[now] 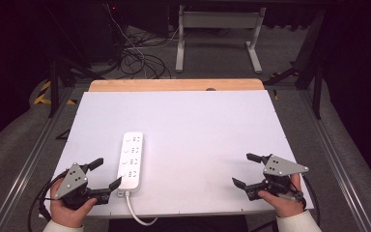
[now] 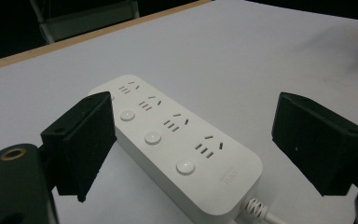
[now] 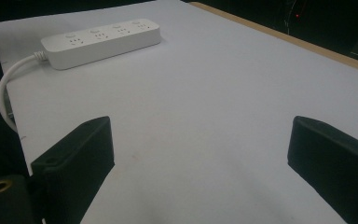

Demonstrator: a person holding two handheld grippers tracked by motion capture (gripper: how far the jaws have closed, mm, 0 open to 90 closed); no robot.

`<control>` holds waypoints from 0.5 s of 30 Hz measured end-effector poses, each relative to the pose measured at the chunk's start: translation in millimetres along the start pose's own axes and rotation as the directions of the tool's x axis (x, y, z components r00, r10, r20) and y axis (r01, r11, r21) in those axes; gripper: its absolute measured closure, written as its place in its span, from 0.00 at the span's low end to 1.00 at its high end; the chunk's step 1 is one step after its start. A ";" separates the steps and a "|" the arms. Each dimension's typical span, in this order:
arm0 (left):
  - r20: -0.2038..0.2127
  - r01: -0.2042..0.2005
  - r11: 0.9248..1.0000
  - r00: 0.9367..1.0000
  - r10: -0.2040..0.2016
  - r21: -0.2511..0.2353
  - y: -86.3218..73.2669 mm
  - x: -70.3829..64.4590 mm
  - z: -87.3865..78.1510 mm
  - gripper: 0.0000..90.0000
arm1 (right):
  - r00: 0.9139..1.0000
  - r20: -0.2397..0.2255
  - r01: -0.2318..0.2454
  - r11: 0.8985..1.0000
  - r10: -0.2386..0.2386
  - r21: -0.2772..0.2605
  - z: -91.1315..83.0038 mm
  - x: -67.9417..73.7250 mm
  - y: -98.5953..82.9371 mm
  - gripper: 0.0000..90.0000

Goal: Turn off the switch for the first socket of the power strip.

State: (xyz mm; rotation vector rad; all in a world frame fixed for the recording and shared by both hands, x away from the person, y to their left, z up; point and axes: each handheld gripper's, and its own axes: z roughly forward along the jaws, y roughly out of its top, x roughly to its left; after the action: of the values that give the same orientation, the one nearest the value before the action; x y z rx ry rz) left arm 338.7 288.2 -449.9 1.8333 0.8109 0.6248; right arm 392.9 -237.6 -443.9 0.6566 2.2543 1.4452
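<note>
A white power strip [image 1: 131,161] with several sockets and round buttons lies on the white table top [image 1: 198,125], left of centre, its cable [image 1: 137,215] running off the near edge. My left gripper [image 1: 105,174] is open just left of the strip's near end, jaws wide apart with nothing between them. In the left gripper view the power strip [image 2: 177,140] lies right ahead of that gripper [image 2: 209,144], and its cable [image 2: 265,215] leaves at the bottom. My right gripper [image 1: 245,170] is open at the near right over bare table. From there the power strip [image 3: 102,41] lies far off, beyond the right gripper [image 3: 205,163].
A wooden strip [image 1: 176,85] borders the table's far edge. Beyond it stand a grey table frame [image 1: 217,34] and loose cables [image 1: 137,58] on the floor. Metal rails [image 1: 26,159] run along both sides of the table.
</note>
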 end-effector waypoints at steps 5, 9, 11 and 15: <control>0.003 0.007 1.000 1.000 -0.007 0.003 0.1 -1.3 0.3 0.16 | 1.000 -0.001 0.003 1.000 -0.003 0.000 0.3 0.5 -0.1 0.09; 0.001 0.000 1.000 1.000 0.000 0.006 0.8 -1.7 0.3 0.17 | 1.000 0.002 0.003 1.000 -0.003 0.002 0.1 0.0 -0.5 0.10; -0.003 -0.017 1.000 1.000 0.017 0.012 1.2 -1.2 0.2 0.18 | 1.000 -0.001 0.002 1.000 -0.002 0.004 0.6 0.0 -0.9 0.10; -0.002 -0.016 1.000 1.000 0.016 0.013 1.8 -1.0 -0.4 0.19 | 1.000 0.000 0.005 1.000 -0.005 0.006 0.6 0.4 -0.6 0.11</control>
State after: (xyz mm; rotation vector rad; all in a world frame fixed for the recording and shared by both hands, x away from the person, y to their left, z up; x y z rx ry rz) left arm 338.2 287.2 -448.2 1.8528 0.8037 0.6337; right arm 392.8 -237.1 -444.6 0.6527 2.2600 1.4366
